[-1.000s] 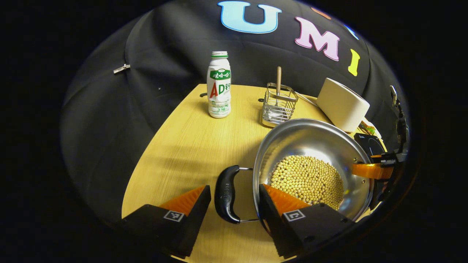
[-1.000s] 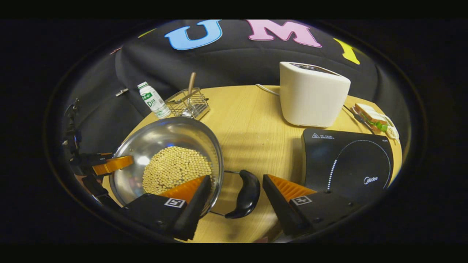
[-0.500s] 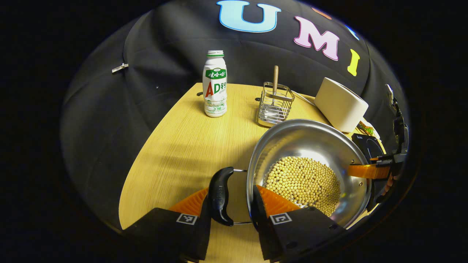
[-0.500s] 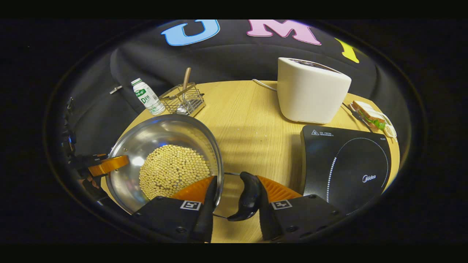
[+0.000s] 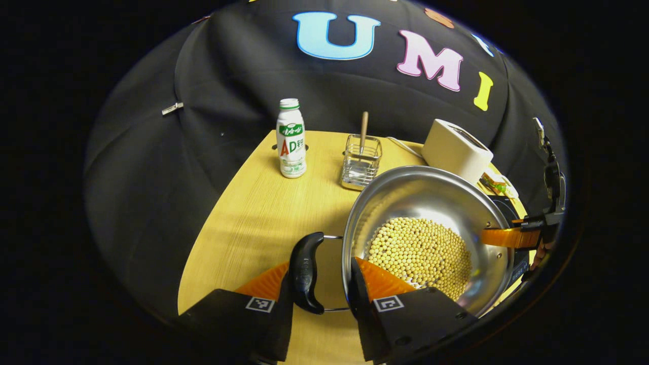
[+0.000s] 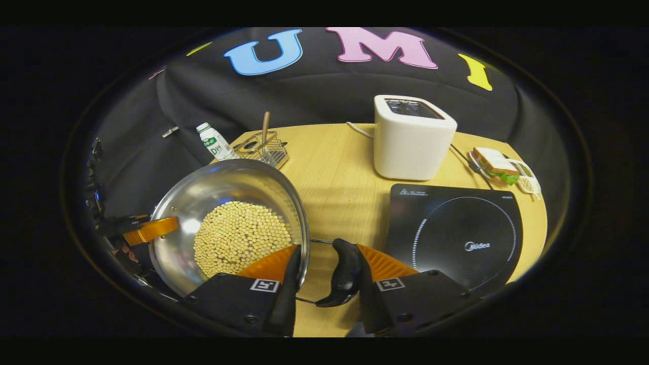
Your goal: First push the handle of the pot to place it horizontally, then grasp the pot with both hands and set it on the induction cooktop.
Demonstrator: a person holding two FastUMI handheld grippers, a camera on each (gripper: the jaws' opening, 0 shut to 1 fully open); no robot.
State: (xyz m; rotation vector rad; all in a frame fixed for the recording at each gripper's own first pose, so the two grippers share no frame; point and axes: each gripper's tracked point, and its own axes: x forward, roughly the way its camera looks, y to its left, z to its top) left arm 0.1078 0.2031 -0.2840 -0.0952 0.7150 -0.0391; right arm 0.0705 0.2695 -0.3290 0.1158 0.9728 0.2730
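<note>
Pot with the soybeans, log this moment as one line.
stage: two-handed grasp | left gripper: shut on left handle | right gripper: shut on right handle | pot: holds soybeans, beside induction cooktop, not yet on it

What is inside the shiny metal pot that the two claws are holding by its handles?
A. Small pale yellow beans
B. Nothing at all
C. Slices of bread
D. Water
A: the steel pot holds a heap of small pale yellow beans, seen in both the left gripper view and the right gripper view.
</note>
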